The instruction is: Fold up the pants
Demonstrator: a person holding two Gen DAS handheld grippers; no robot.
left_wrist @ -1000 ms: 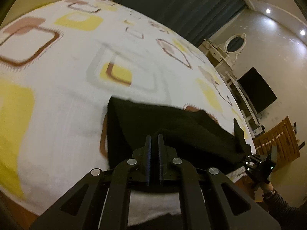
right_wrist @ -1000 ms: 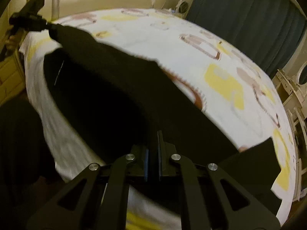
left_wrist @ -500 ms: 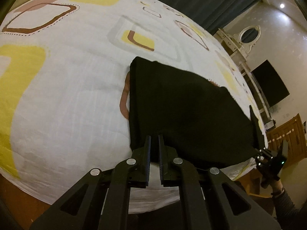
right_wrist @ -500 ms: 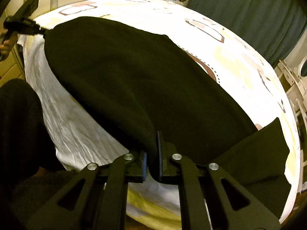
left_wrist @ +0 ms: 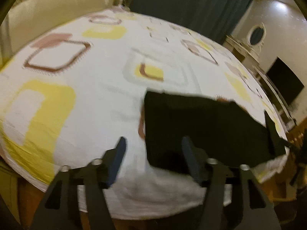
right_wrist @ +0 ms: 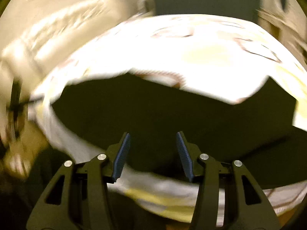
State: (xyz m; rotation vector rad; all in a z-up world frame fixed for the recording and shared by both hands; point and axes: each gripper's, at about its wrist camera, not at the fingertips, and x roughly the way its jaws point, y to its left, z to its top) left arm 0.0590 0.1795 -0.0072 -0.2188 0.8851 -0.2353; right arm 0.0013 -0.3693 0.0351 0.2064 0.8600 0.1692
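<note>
Both my grippers have their jaws apart and opening, with nothing pinched between the pads. From the left wrist view, my left gripper (left_wrist: 152,143) hangs over the near edge of the bed (left_wrist: 107,99); its left finger sits above bare sheet, its right finger above the near left corner of the pants (left_wrist: 203,126). I cannot tell whether that finger touches the cloth; the picture is smeared there.

The pants lie flat on the sheet as a black, roughly rectangular slab, close to the bed's near edge and toward its right side in this view. A dark flap stands up at the far right end of them, next to something dark at the bed's corner that I cannot make out.

From the right wrist view, my right gripper (right_wrist: 153,136) is over the pants (right_wrist: 153,115) too; black cloth fills the gap between its blue ribbed pads (right_wrist: 120,157), but it lies below them, not clamped. The bed (right_wrist: 191,57) shows pale and overexposed beyond. At the left edge a thin dark shape appears, too blurred to identify.

Behind the bed I see a cream padded headboard (left_wrist: 48,5), dark curtains (left_wrist: 182,2) and a black screen (left_wrist: 284,84) against the wall.
</note>
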